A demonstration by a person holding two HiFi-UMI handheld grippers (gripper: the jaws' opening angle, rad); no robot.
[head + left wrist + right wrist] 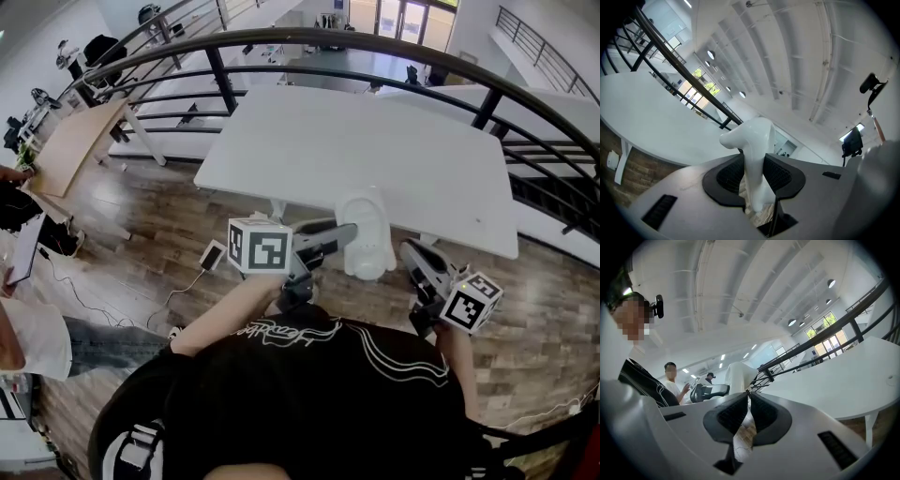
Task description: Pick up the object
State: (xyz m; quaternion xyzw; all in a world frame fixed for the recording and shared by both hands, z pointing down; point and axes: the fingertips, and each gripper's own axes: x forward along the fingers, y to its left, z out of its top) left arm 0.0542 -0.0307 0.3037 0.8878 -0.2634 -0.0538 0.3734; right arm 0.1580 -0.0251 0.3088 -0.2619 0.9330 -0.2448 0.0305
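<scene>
Left gripper view: left gripper (757,172) clamps the glossy white curved plastic object (754,140) near the white bench's (375,141) front edge, and that slick surface could slip or pivot; right gripper (748,395) closed, empty.

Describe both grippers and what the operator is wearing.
The left gripper and right gripper both have grey bodies, black ribbed pads and a white cube with black square markers. The person wears a black T-shirt with a white line print.
</scene>
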